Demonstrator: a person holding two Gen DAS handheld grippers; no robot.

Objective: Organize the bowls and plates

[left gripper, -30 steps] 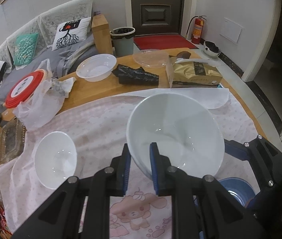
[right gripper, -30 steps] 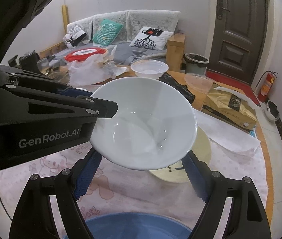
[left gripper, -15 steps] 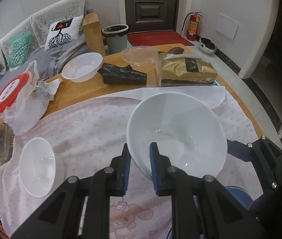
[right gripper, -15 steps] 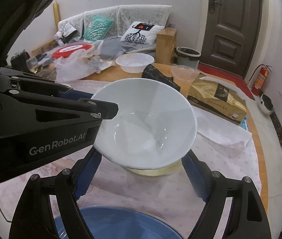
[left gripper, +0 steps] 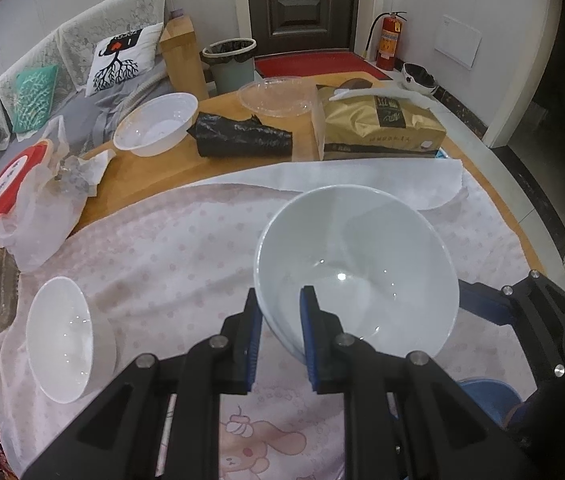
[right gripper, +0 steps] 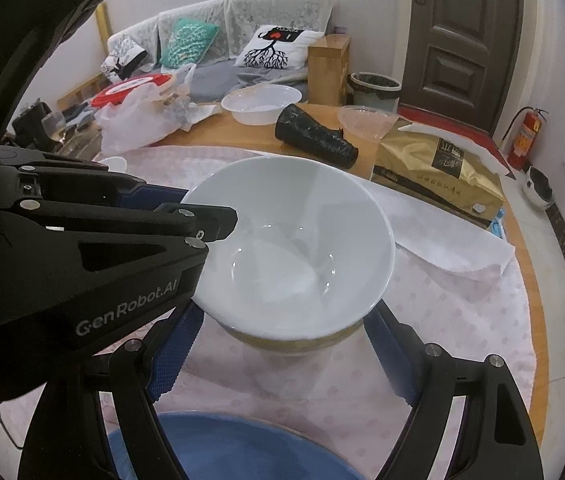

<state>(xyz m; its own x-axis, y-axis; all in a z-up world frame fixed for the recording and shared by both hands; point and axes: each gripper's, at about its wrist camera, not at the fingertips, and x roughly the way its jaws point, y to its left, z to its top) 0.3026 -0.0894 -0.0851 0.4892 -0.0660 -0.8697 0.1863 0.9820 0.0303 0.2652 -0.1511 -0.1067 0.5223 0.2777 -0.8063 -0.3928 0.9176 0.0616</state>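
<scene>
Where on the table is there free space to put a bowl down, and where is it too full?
Free: the pink cloth between the small white bowl and the large white bowl in the left gripper. Crowded: the wooden far edge, with plastic bowl, black bag and gold package.

2 white ceramic bowls (left gripper: pixel 356 264) (left gripper: pixel 60 338), 1 yellowish bowl (right gripper: pixel 294 344), 1 plastic bowl (left gripper: pixel 156 124), 1 blue dish (right gripper: pixel 234 444).

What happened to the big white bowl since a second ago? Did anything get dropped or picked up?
The big white bowl sank toward the yellowish dish under it, covering more of it until only a thin rim shows. Nothing was let go or picked up. The left tool stays pinched on the bowl's rim, and the right tool stays open around the bowl and dish. The small white bowl and the blue dish did not change.
</scene>
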